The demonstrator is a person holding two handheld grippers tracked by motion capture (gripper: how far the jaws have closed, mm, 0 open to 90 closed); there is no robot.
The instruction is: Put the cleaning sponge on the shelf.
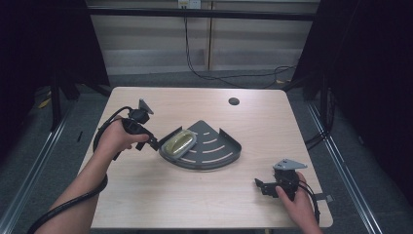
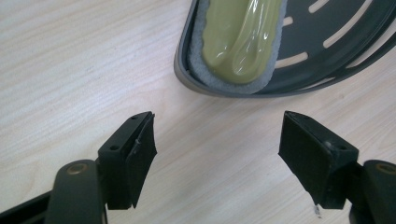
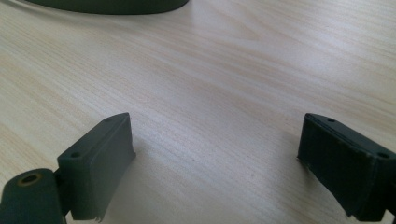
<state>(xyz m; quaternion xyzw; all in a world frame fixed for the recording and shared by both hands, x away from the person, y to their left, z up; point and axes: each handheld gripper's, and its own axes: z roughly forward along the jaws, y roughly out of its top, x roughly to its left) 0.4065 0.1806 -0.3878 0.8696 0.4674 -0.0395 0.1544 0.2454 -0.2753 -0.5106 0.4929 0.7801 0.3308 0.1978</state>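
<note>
- Where the dark grey fan-shaped tray point(image 1: 221, 151) lies at the middle of the wooden table point(image 1: 195, 204), it serves as landmark for all entries below.
- Sponge point(image 1: 178, 143): olive-green glossy top on a grey foam base; lies in the tray's left end, against the rim there.
- Sponge, long axis: in the high view it runs from lower left to upper right, one end aimed at the left gripper, the other toward the tray's far corner.
- Sponge, in the left gripper view point(image 2: 238, 39): its rounded end points toward the jaws, the grey base showing around the green top.
- Left gripper point(image 1: 155, 142): held by a hand just left of the tray, tips close to the rim beside the sponge; jaws spread wide, nothing between them, bare table under them point(image 2: 217, 149).
- Right gripper point(image 1: 258, 184): held by a hand near the table's edge, below and to the right of the tray, well apart from it; jaws spread wide over bare wood point(image 3: 215, 158).
- Tray floor: pale curved slots to the right of the sponge.
</note>
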